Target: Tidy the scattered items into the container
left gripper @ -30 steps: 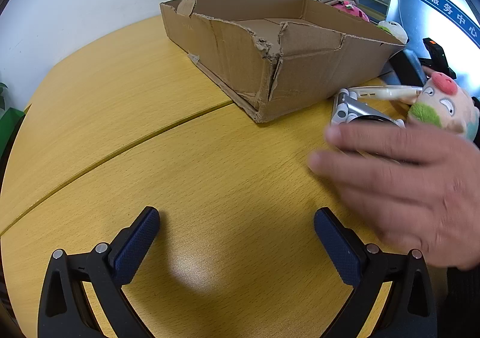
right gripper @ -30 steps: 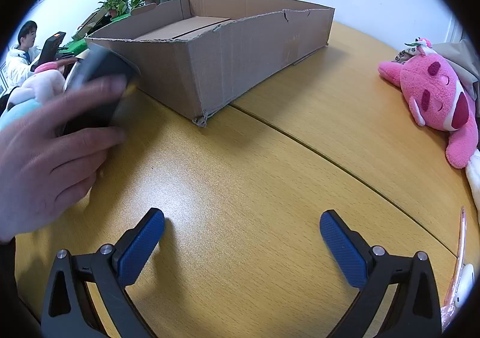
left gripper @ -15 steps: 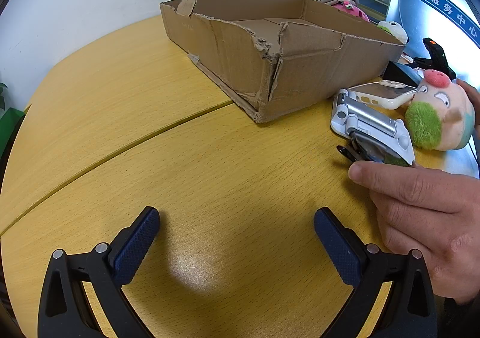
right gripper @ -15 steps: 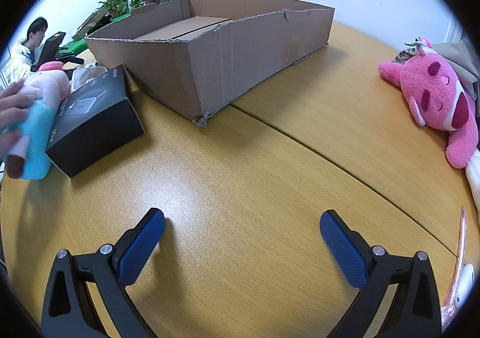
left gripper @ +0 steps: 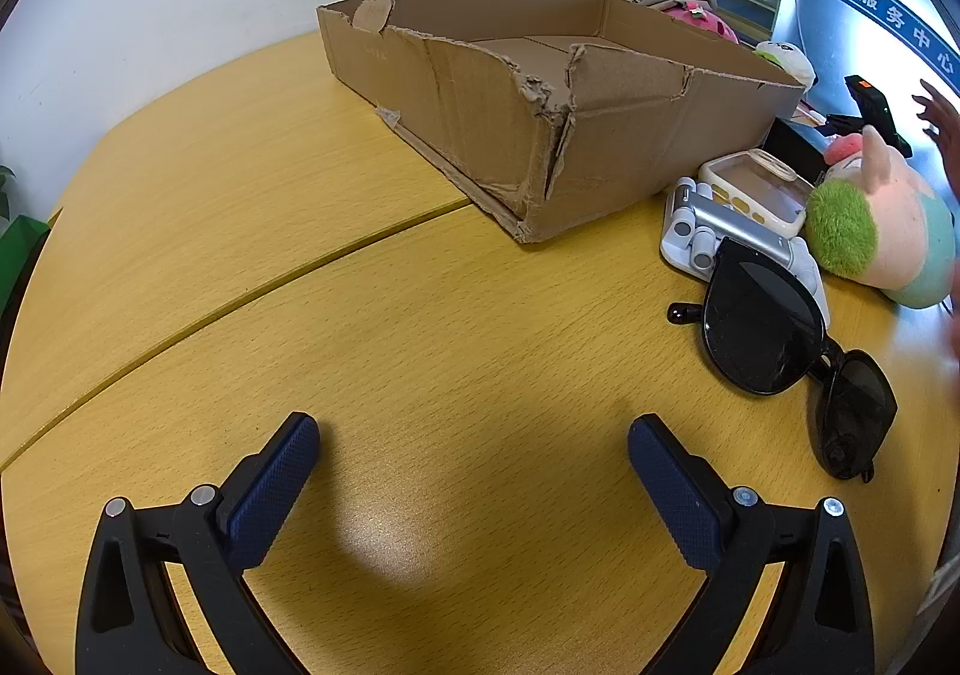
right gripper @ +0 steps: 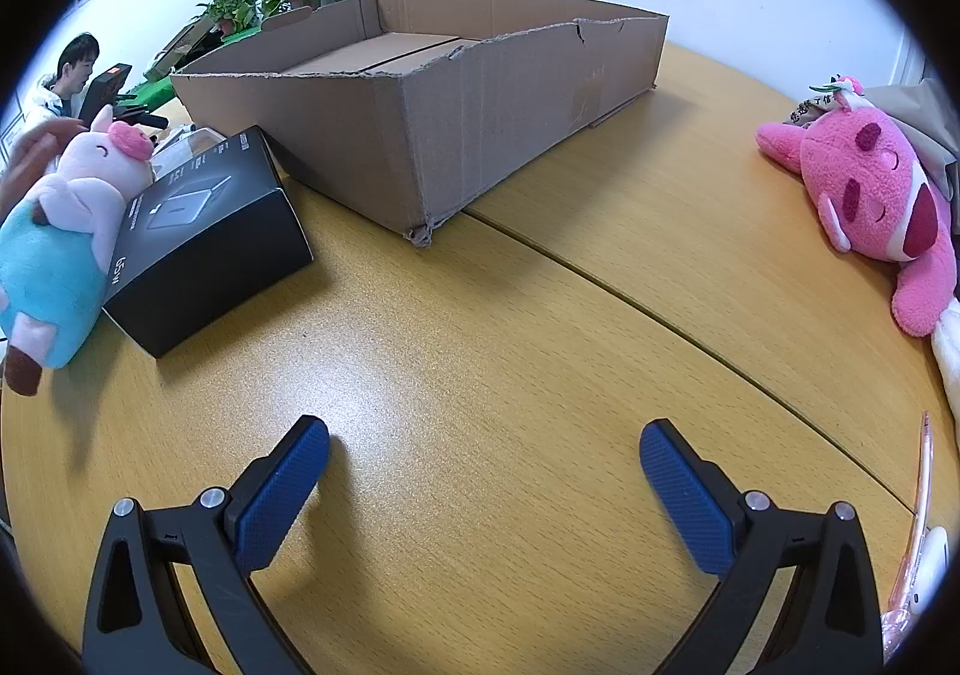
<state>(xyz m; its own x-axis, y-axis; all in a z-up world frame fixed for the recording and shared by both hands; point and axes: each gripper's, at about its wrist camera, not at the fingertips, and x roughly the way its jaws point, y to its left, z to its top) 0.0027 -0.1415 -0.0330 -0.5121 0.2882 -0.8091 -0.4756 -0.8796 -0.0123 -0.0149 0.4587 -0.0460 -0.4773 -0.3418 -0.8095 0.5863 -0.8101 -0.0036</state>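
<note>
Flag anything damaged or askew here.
The cardboard box is damaged: its near corner is torn and crumpled, the rim ragged. The sunglasses lie partly on the grey stand. Nothing is spilled.

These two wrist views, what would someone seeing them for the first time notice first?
The torn cardboard box dominates the middle of the yellow wooden table, with nothing visible inside it. In the left wrist view, black sunglasses lie to its right beside a pig plush. In the right wrist view, a pink bear plush sprawls at the table's right edge. Both the left gripper and right gripper are open over bare wood.
</note>
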